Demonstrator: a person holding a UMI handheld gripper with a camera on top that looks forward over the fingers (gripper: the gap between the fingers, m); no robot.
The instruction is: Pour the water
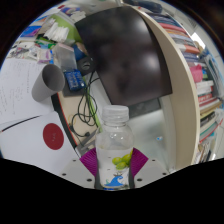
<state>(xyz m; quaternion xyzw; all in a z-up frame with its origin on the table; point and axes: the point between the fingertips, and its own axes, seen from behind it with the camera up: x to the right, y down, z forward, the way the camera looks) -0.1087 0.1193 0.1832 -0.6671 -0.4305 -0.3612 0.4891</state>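
A clear plastic water bottle [115, 140] with a white cap and a green and blue label stands upright between my fingers. My gripper [114, 165] is shut on the bottle, with the magenta pads [89, 160] pressing its lower body from both sides. A grey cup [45, 84] lies tilted on the white table [40, 140], well beyond and to the left of the fingers. The bottle's base is hidden below the fingers.
A dark monitor [120, 60] stands behind the bottle, with black cables [88, 105] trailing over the table. A red round sticker [52, 134] lies on the table at the left. A curved bookshelf [195, 80] full of books runs along the right.
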